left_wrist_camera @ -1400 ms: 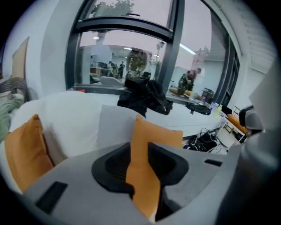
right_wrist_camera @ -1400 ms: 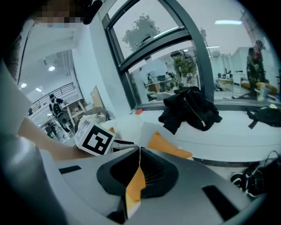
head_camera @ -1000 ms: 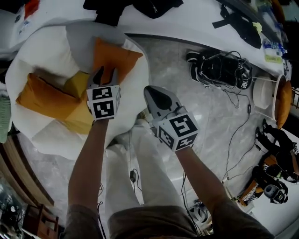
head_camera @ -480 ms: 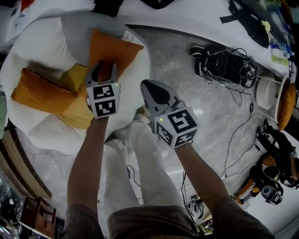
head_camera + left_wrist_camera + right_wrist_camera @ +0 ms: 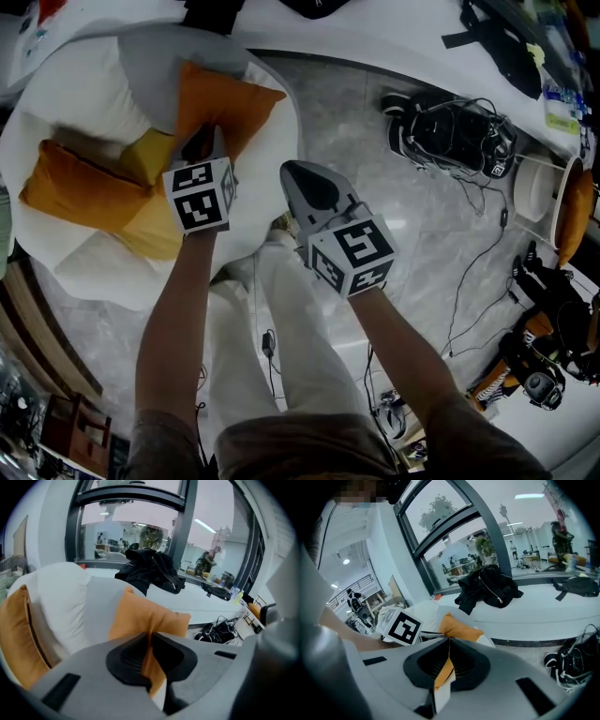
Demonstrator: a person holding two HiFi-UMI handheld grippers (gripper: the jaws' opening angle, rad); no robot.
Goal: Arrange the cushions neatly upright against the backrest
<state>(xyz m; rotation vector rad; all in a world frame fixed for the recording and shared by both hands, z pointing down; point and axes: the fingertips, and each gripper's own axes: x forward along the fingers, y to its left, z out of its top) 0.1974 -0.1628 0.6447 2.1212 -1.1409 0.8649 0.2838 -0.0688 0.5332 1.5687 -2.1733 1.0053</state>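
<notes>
While apart, two orange cushions (image 5: 230, 103) (image 5: 75, 187)

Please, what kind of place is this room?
Probably a lounge corner of an office or lab: a white armchair with an orange cushion, a dark-framed glass wall, and a tangle of black gear on the marble floor.

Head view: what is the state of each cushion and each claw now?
Left claw: just been closing, now pinching the orange cushion's edge.
Right claw: shut, empty.
Orange cushion: leaning on the grey cushion.
Grey cushion: upright behind it.
Yellow cushion: flat on the chair.
Dark orange cushion: lying at the chair's left.
</notes>
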